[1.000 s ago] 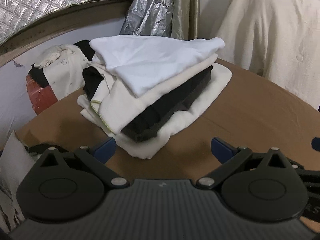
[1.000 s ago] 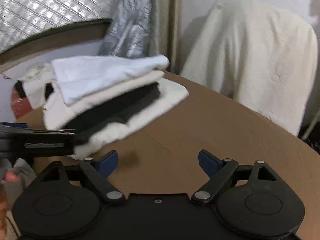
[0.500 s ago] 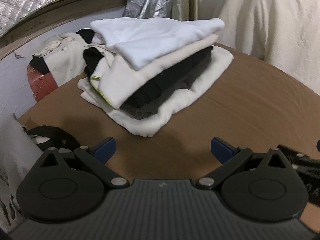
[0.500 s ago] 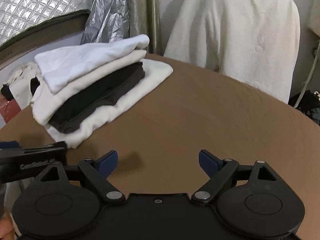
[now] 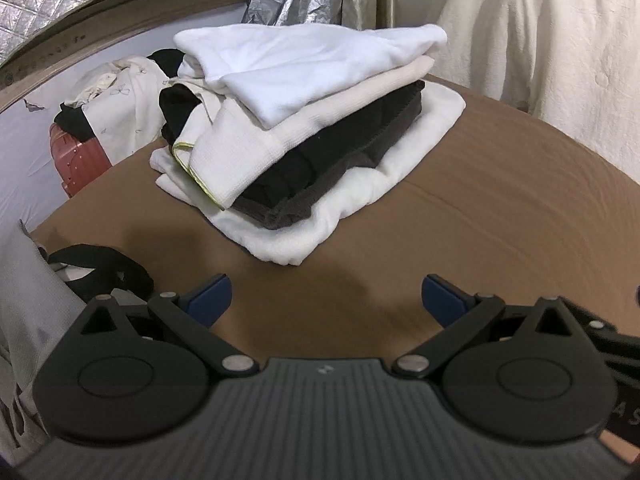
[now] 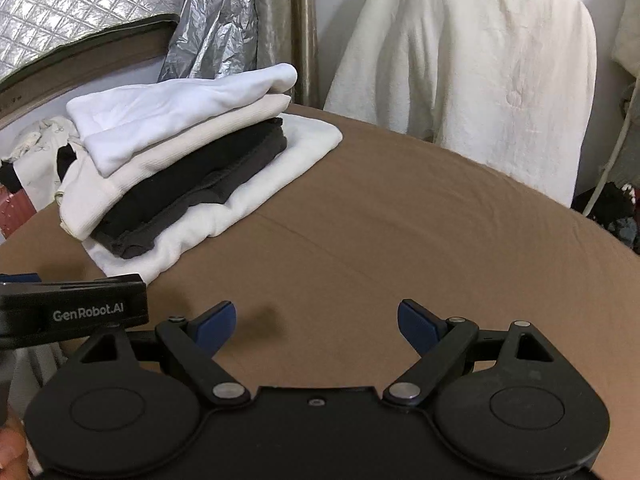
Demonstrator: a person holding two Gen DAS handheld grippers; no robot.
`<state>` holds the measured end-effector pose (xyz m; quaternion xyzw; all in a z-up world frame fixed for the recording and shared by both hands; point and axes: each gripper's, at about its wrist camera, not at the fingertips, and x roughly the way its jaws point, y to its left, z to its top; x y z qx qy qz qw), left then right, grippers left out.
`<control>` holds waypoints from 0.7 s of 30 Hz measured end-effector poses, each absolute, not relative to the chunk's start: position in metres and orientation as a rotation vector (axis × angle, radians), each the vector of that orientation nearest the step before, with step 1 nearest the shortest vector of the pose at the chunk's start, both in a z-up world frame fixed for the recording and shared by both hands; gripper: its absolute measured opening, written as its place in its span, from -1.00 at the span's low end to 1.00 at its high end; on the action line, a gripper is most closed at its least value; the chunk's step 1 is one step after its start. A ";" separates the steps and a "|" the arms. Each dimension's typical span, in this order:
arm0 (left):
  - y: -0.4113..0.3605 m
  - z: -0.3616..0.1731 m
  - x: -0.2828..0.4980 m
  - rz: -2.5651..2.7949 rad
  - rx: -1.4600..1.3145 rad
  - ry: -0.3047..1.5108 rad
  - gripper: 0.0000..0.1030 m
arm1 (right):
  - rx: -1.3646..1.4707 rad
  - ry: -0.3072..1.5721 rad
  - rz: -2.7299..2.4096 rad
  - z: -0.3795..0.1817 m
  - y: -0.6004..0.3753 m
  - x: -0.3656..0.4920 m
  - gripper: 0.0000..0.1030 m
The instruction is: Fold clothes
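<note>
A stack of folded clothes (image 5: 304, 128) lies on the brown table (image 5: 500, 216): white on top, cream, black and grey, and a white piece at the bottom. It also shows in the right wrist view (image 6: 188, 156), at the left. My left gripper (image 5: 326, 300) is open and empty, a short way in front of the stack. My right gripper (image 6: 316, 320) is open and empty over bare brown table (image 6: 400, 232), right of the stack. The left gripper's body (image 6: 72, 312) shows at the left edge of the right wrist view.
Unfolded cream and black clothes (image 5: 116, 92) lie on a red case (image 5: 76, 156) behind the table at left. A cream cloth (image 6: 472, 60) hangs behind the table's far edge. A black strap and grey fabric (image 5: 92, 268) lie at the near left edge.
Both grippers have drawn back and shifted right from the stack, which now sits farther away and more to the left. Both stay open and empty.
</note>
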<state>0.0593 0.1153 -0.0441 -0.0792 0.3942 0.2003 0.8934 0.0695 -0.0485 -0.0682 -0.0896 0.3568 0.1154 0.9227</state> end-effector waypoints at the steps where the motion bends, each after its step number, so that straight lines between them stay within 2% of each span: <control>1: 0.115 -0.047 0.061 0.423 -0.162 0.825 1.00 | -0.192 0.726 0.229 -0.068 -0.048 0.069 0.77; 21: 0.116 -0.046 0.060 0.452 -0.147 0.780 1.00 | -0.235 0.738 0.206 -0.081 -0.042 0.071 0.77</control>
